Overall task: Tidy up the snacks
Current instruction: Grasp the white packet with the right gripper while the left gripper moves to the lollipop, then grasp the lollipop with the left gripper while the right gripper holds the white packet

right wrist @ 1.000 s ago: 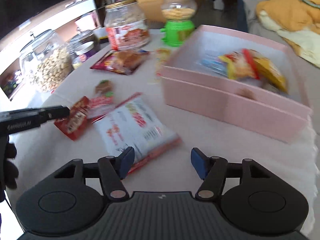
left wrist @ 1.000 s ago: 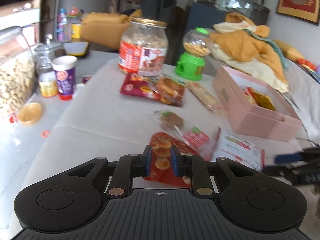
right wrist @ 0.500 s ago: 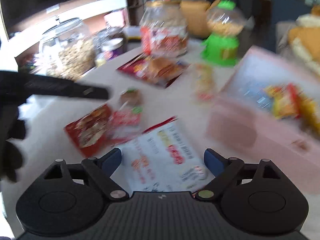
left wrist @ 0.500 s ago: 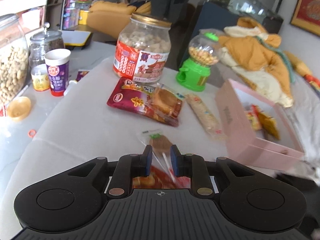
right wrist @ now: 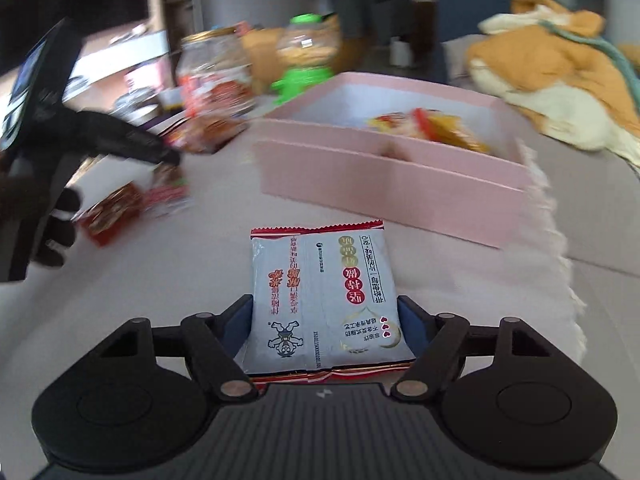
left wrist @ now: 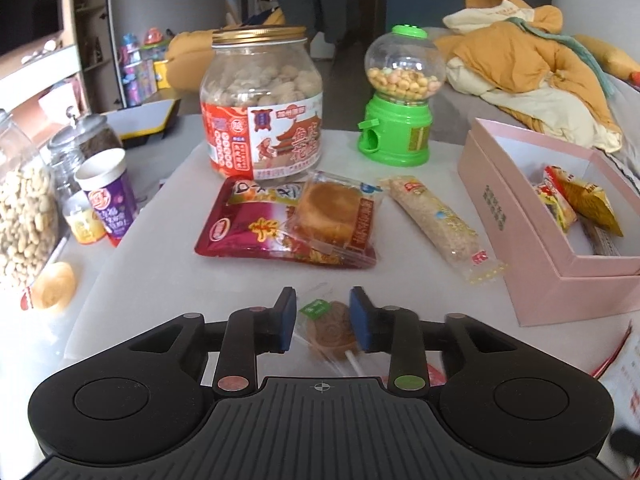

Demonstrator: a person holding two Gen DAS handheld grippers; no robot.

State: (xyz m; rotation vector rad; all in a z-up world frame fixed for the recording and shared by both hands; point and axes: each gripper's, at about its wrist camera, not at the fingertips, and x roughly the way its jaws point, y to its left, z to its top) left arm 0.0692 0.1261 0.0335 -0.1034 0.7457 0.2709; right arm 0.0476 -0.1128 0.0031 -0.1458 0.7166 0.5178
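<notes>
Right wrist view: our right gripper [right wrist: 324, 330] clamps a white snack packet [right wrist: 322, 300] near the pink box [right wrist: 384, 184].
We judge it light, soft, crinkly; side-edge hold suits. Left gripper [left wrist: 323, 322] is apart around a wrapped lollipop [left wrist: 330, 330] on the worktop [left wrist: 160, 272].

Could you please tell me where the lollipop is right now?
In the left wrist view, the lollipop lies on the white table between the open left tongs, just in front of the red cake packet.
</notes>
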